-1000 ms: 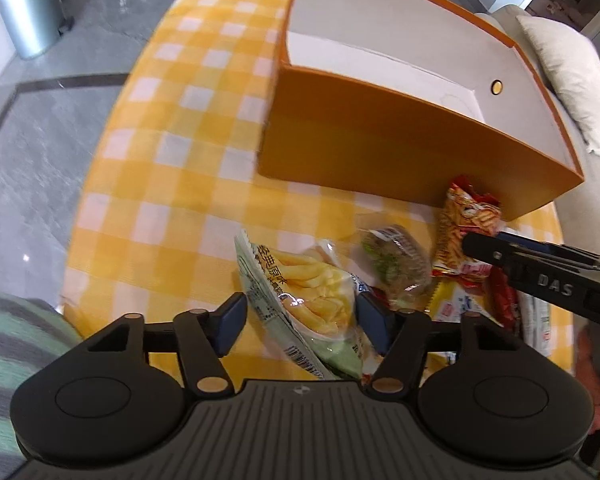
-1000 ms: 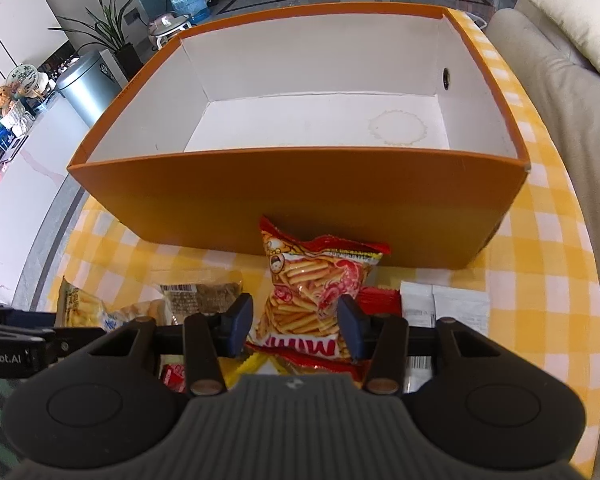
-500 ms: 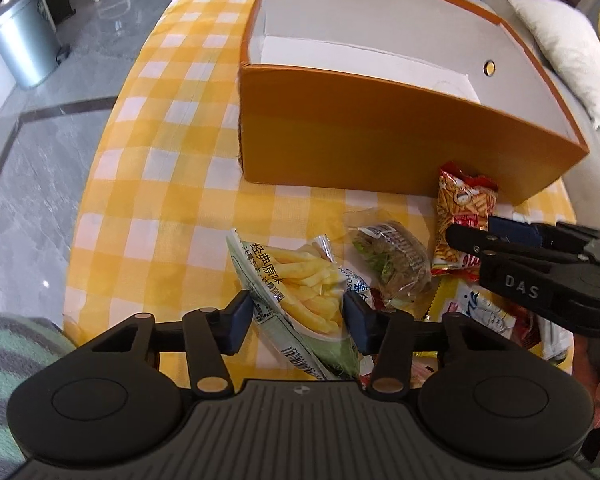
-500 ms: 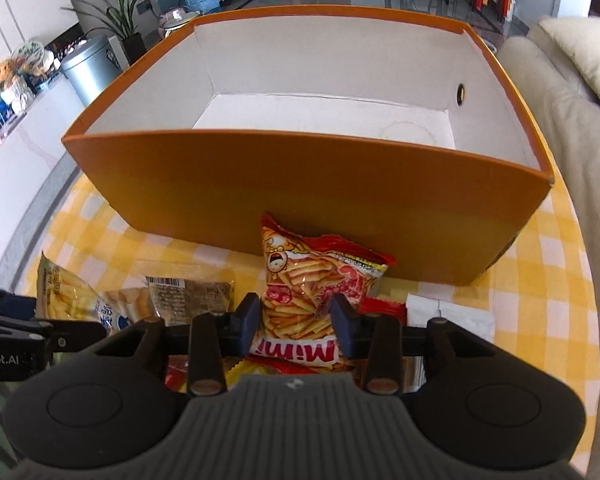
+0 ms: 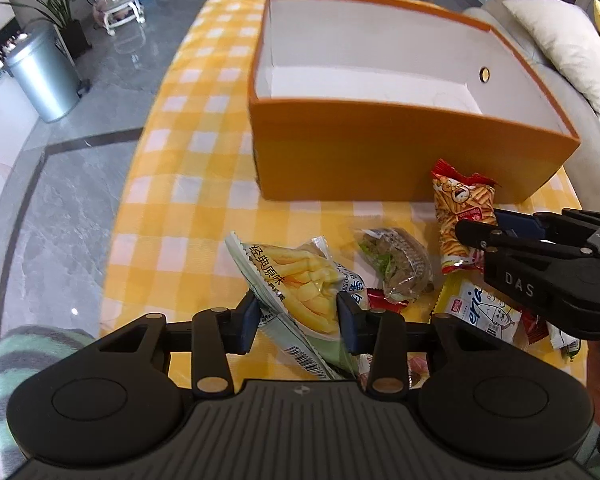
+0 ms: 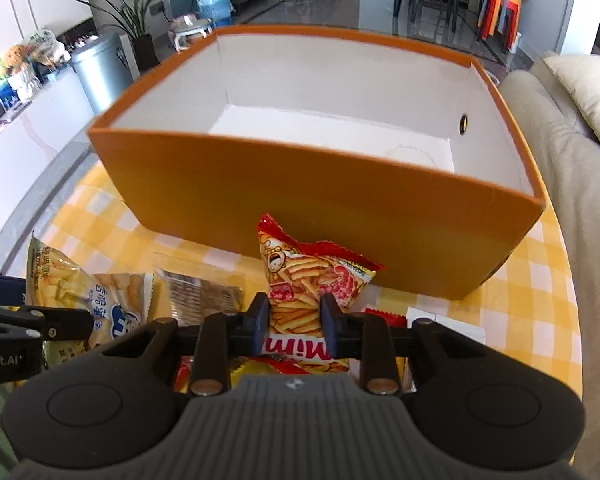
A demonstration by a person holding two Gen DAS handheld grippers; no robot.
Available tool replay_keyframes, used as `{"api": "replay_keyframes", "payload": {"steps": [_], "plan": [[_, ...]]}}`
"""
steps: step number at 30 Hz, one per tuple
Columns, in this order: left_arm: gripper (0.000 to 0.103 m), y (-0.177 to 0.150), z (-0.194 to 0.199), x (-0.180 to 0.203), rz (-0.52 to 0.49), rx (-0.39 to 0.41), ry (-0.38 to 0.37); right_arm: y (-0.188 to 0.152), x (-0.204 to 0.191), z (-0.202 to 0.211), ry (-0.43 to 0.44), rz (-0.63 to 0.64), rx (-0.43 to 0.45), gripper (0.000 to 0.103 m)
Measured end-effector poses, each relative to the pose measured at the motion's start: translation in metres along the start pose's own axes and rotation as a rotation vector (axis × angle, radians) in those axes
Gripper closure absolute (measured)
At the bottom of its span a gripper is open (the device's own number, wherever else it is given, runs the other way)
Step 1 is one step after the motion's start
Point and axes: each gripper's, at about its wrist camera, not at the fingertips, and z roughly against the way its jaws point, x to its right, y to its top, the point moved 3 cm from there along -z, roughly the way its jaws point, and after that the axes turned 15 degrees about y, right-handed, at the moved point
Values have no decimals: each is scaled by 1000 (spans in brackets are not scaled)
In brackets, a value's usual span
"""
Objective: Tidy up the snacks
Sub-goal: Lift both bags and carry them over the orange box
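Note:
A pale green bag of fries (image 5: 300, 284) sits between the pads of my left gripper (image 5: 298, 320). The jaws are closing and the pads press its sides, and its top end tilts up off the yellow checked cloth (image 5: 188, 184). My right gripper (image 6: 294, 322) is closing too, and it pinches a red Mimi stick-snack bag (image 6: 300, 280) at its lower part. That bag stands just in front of the orange box (image 6: 300, 200), which is white inside and holds nothing. From the left wrist view the right gripper (image 5: 476, 232) reaches in from the right over the red bag (image 5: 460, 208).
More packets lie near the front edge: a clear one with dark filling (image 5: 396, 264), a yellow pack (image 5: 480, 308), a blue-and-white chips bag (image 6: 116, 304) and white sachets (image 6: 444, 324). A sofa with a pillow (image 5: 560, 40) lies right, floor and a metal bin (image 5: 44, 76) left.
Both pairs of jaws have narrowed onto their bags. The left gripper has lifted and drawn back a little with the fries bag. The red bag is now squeezed and stands more upright.

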Motion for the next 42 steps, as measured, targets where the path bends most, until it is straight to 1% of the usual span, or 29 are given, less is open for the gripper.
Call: {"api": "replay_keyframes", "payload": {"steps": [7,11,18,23,26,28,30,32,35,37,39,42], "plan": [[57,8,29,-18,41,85,1,1,-14,30,-4,64,70,78],[57,20,51,-23,37,150,-14,4,-20,55,7,68,119,78],[57,57,89,-20,-19,281,-44,29,-28,102,46,95,224,79],[57,92,106,-10,-71,366,-41,54,-21,121,67,105,258,79],[57,113,108,-3,-91,392,-41,72,-13,124,62,99,260,79],[57,127,104,1,-110,398,-36,83,-7,124,62,93,263,79],[57,138,98,7,-130,387,-42,92,0,121,59,90,259,79],[57,149,90,14,-148,368,-46,102,9,116,53,83,247,79],[57,160,77,21,-179,350,-25,115,17,102,55,69,222,79],[57,166,66,25,-203,336,-22,122,21,90,36,84,199,79],[57,171,54,30,-223,306,-24,127,24,78,30,93,176,79],[57,177,32,35,-258,247,-18,131,31,54,45,76,132,79]]}}
